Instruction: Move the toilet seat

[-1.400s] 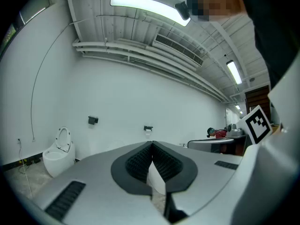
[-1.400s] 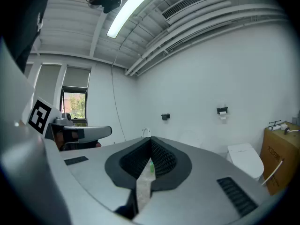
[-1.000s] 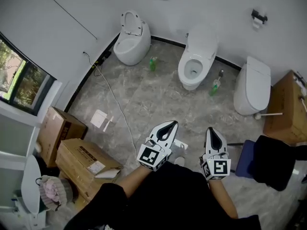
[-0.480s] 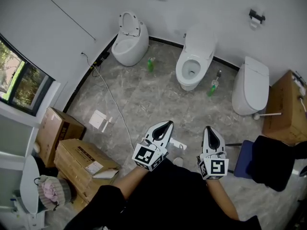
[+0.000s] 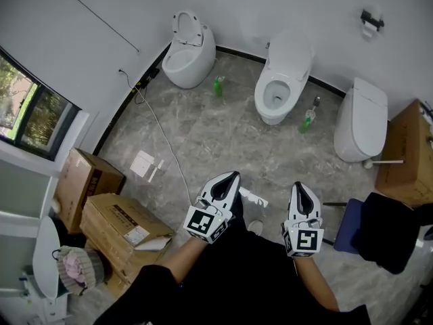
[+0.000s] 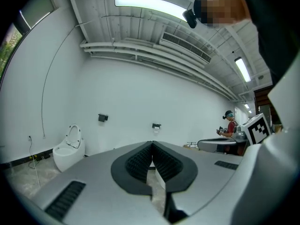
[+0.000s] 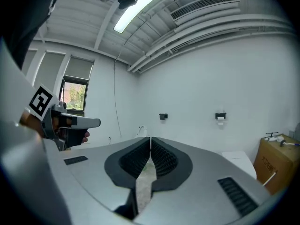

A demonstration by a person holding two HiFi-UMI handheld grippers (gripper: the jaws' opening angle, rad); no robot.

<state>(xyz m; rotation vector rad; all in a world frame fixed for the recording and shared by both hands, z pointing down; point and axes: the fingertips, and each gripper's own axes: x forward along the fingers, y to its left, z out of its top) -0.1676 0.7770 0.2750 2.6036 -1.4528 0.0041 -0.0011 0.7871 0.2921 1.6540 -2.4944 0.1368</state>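
Near the bottom edge of the head view, the left gripper (image 5: pixel 231 177) and the right gripper (image 5: pixel 300 186) are held side by side, apart from each other, with their tips pointing toward the far wall. Three white toilets stand along that wall on the grey floor (image 5: pixel 223 144), well apart from both grippers. The left toilet (image 5: pixel 186 63) has its toilet seat (image 5: pixel 187 27) raised upright, the middle toilet (image 5: pixel 279 87) has its bowl uncovered, and the right toilet (image 5: pixel 362 120) is covered by its lid. One green bottle (image 5: pixel 218 87) stands between the left and middle toilets. A second bottle (image 5: pixel 309 119) stands between the middle and right toilets. Cardboard boxes (image 5: pixel 118 229) lie at the lower left, beside a window (image 5: pixel 24 110). From the left gripper view, the jaws of the left gripper are fully together with nothing between them. The left toilet appears far off at the left with its seat ring upright, and a distant person (image 6: pixel 228 125) stands at the right. From the right gripper view, the jaws of the right gripper are likewise closed on nothing. A paper holder (image 7: pixel 220 116) is mounted on the wall ahead, and a brown box (image 7: pixel 276 165) stands at the right.
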